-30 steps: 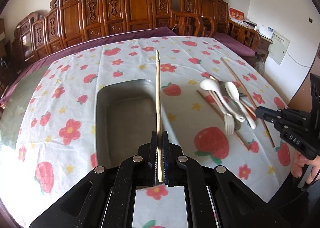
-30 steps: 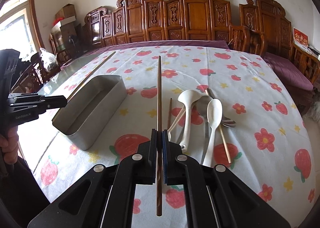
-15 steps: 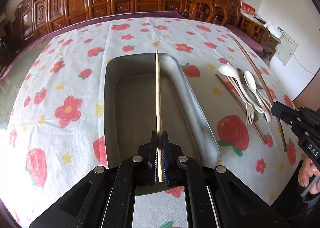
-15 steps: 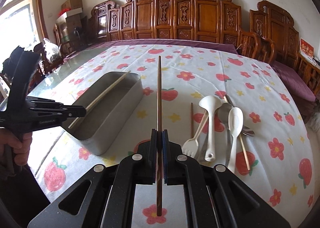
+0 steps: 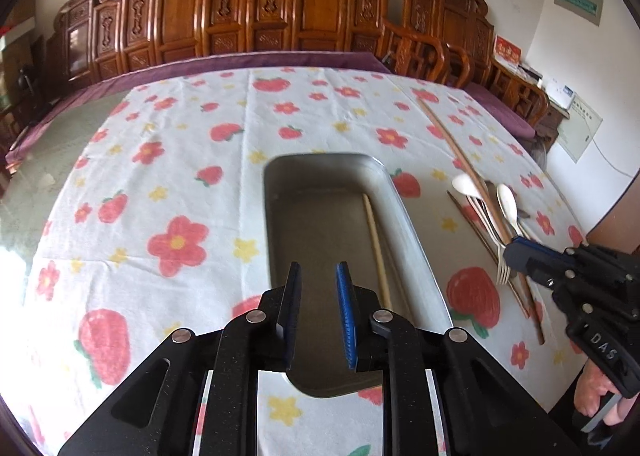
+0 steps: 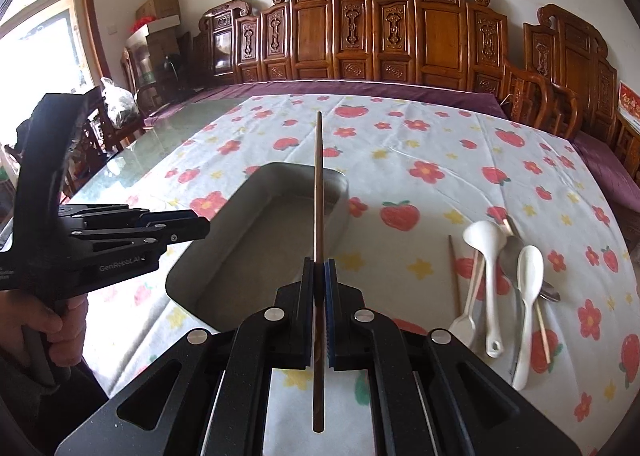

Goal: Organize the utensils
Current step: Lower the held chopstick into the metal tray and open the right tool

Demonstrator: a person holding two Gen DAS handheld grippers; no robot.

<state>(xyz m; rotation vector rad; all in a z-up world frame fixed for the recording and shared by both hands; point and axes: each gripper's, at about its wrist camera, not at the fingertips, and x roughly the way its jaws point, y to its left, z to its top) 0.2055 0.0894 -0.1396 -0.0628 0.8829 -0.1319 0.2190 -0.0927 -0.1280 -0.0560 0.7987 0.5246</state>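
Left wrist view: left claw (image 5: 318,296) has just been opening, nothing between its jaws; pale chopstick (image 5: 376,248) lies inside the metal tray (image 5: 416,240). Right claw (image 6: 319,296) is clamped on a dark chopstick (image 6: 318,192) above the tray.

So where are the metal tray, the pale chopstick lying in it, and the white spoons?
metal tray (image 5: 416,256), left wrist view, right rim.
pale chopstick (image 5: 376,244), left wrist view, mid-shaft, inside the tray.
white spoons (image 6: 482,236), right wrist view, bowl of the larger spoon.

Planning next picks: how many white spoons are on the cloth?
2. Both lie right of the metal tray: larger white spoon, smaller white spoon to its right. Overlap there could hide more.
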